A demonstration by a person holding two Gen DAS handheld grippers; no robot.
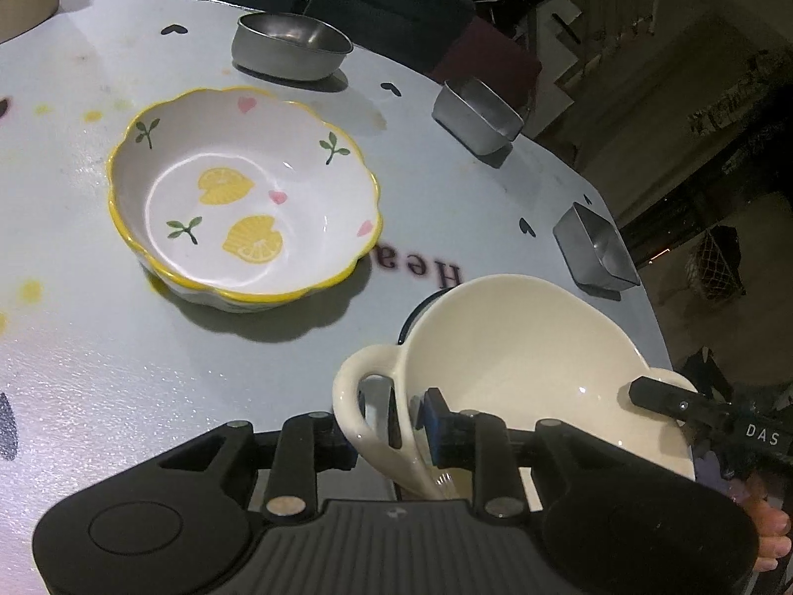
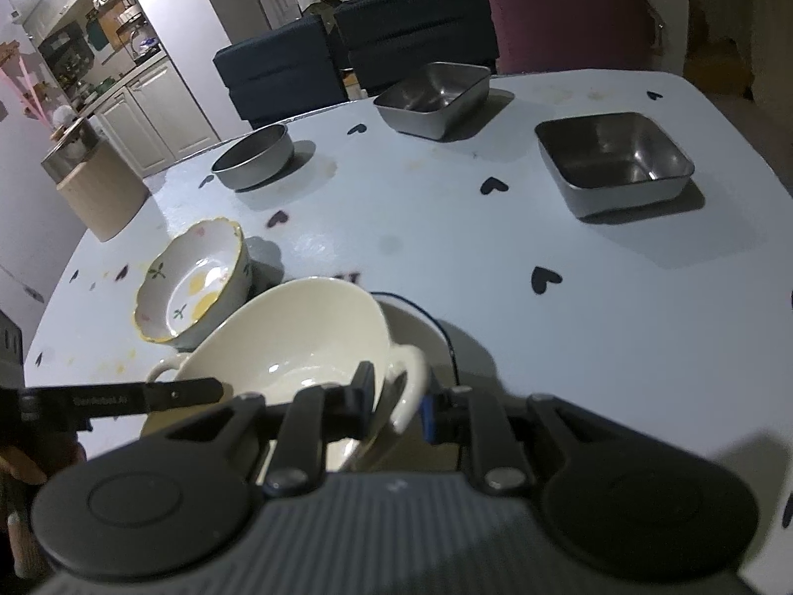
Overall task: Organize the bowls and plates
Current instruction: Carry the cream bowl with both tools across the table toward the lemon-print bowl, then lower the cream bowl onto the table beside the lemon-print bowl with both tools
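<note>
Altogether three steel tins (image 2: pixel 614 163) behind two bowls; both grippers (image 1: pixel 396 426) (image 2: pixel 396 401) clasp the cream bowl's (image 1: pixel 520 347) handles, plate beneath mostly hidden

Hidden beneath the cream bowl

We cannot make out the dark-rimmed dish (image 2: pixel 448 342) under the cream bowl (image 1: pixel 520 347); printed lettering (image 1: pixel 421 270) on the tablecloth (image 1: pixel 99 372) is partly covered.
</note>
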